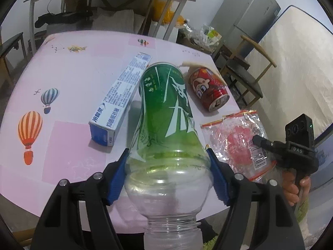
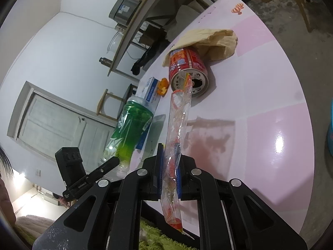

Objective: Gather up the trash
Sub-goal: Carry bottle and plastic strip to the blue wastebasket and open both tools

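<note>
Blue-padded left gripper (image 1: 167, 177) clamps a clear plastic bottle with a green label (image 1: 166, 112) at its shoulder, neck toward the camera, base lifted above the desk (image 1: 68, 145). Beside it, the right gripper (image 2: 169, 167) is closed on a clear crinkled plastic bag with red print (image 2: 179, 125), which hangs edge-on between its pads. Both pieces appear picked up, so the step in hand looks like carrying them off; the next move calls for a bin, which is not in view. Left on the pink balloon-patterned desk are a blue-and-white toothpaste box (image 1: 120, 102), a red drink can on its side (image 1: 209, 88) and, behind the can, a crumpled tan paper bag (image 2: 212, 39).
</note>
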Tool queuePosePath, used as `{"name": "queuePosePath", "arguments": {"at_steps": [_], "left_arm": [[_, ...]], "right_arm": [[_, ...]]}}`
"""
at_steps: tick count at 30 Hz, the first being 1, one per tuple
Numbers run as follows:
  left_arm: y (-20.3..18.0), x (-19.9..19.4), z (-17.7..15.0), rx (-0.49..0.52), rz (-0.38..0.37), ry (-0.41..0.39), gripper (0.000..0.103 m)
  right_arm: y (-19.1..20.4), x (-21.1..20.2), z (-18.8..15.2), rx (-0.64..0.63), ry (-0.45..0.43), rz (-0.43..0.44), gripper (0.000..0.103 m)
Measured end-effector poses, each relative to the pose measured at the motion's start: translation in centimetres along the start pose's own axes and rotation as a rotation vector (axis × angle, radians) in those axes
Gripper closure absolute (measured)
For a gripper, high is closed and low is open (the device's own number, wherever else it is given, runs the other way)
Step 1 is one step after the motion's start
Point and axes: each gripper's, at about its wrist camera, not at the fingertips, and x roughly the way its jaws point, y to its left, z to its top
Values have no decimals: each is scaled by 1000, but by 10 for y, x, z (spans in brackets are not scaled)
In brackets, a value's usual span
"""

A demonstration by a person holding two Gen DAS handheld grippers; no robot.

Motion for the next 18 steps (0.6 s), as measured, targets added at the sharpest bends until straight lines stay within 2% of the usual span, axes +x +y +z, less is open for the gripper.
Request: {"name": "queuePosePath", "arguments": {"at_steps": [12,18], "left_arm": [[-3,-26,-2,-7,-21,-99,34],[-14,-41,0,12,-43,-152,34]], "right_arm": [[13,-1,0,-25,-8,13,93],[24,-15,2,-46,-47,37,94]]}}
